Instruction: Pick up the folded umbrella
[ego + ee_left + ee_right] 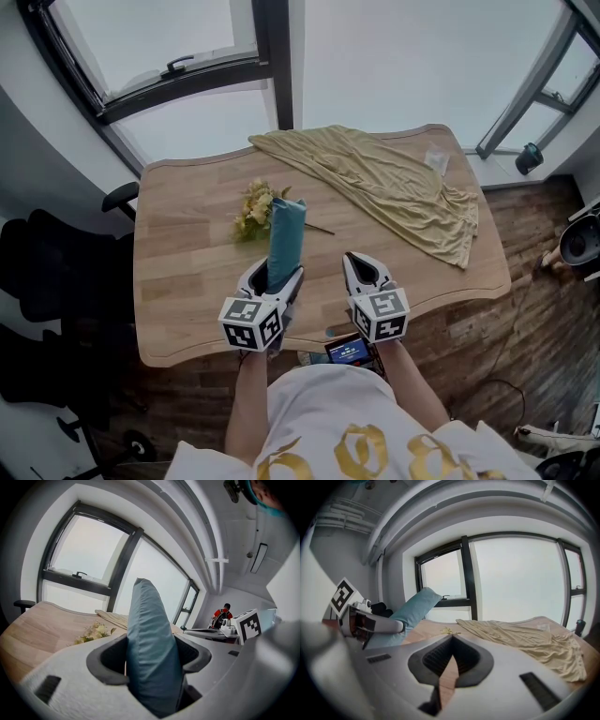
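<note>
At L tool [278, 274]: 1 umbrella [286, 230] (teal, gripped)

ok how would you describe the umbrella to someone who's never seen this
Find the wooden table by the window. Near its front edge, left of the yellow cloth and beside the flower bunch, the folded umbrella sticks up from the left tongs: the only teal thing.

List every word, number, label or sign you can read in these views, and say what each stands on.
Nothing is legible in any view.
Left marker cube and right marker cube: black-and-white square codes, no letters.
Small screen: blue display, print too small to read.
White shirt: gold loop print, cropped, not readable as text.
</note>
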Tool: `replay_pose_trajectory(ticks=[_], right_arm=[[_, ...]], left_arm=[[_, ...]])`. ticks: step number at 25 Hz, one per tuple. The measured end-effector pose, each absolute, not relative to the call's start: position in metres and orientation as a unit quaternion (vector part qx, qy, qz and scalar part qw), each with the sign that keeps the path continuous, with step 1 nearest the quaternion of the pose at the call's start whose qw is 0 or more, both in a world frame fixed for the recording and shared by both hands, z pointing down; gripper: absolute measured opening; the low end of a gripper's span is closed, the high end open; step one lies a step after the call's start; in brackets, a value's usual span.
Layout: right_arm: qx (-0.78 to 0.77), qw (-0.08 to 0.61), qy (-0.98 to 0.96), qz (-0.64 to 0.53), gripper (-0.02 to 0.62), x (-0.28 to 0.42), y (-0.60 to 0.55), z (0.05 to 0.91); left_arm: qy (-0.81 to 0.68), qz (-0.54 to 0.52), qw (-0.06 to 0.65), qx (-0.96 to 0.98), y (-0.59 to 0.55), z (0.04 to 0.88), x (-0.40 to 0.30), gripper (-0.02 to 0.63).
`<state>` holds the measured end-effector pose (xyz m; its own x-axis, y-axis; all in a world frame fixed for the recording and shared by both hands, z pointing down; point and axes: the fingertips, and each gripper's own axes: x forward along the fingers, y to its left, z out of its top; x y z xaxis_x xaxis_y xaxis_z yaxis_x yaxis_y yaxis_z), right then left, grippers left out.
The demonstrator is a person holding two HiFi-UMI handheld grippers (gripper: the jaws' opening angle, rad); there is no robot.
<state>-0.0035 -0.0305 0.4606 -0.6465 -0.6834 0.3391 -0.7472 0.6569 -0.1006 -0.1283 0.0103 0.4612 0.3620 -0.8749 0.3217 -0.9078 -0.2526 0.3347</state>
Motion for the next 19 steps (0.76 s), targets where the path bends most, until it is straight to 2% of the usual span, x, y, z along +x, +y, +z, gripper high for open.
replay_pose_trajectory(ticks=[19], right_arm=[[0.399, 0.149, -0.897, 0.117, 0.010, -0.006, -0.042, 0.469]], left_arm=[[-0.561, 0.040, 0.250, 0.788, 0.000, 0.473, -0.133, 0.304]])
